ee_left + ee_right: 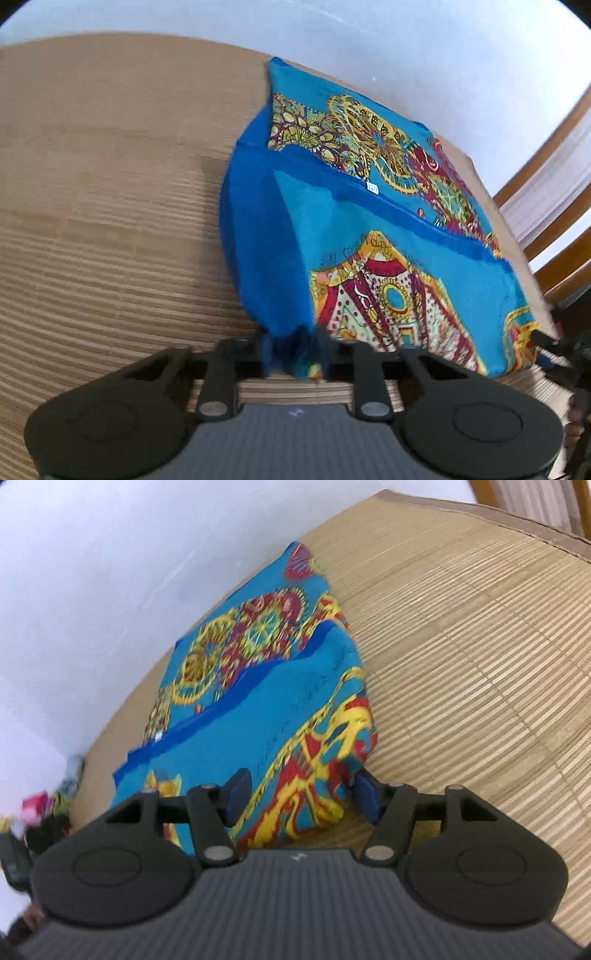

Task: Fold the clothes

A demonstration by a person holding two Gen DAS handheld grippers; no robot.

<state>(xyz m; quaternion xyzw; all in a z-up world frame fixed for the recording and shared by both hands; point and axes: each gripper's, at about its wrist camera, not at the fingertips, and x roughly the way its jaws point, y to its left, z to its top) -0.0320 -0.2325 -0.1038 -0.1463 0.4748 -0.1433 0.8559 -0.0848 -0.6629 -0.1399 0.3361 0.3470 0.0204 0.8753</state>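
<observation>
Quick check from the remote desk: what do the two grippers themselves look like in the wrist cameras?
Both match. The left gripper has a grey ribbed body, two rounded black housings with circular insets, and black linkage arms with silver pivot pins. The right gripper is the same build, and its blue pads show clearly. No cables or sleeves are clearly visible.

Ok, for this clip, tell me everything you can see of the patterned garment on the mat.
The garment is thin turquoise cloth printed with yellow, red and maroon medallions, edged in darker blue, with a small white tag near the blue band. It lies partly folded on the woven mat, one layer doubled over another. The left gripper is shut on a bunched blue corner. The right gripper stands open with the near printed edge between its pads, not pressed.
</observation>
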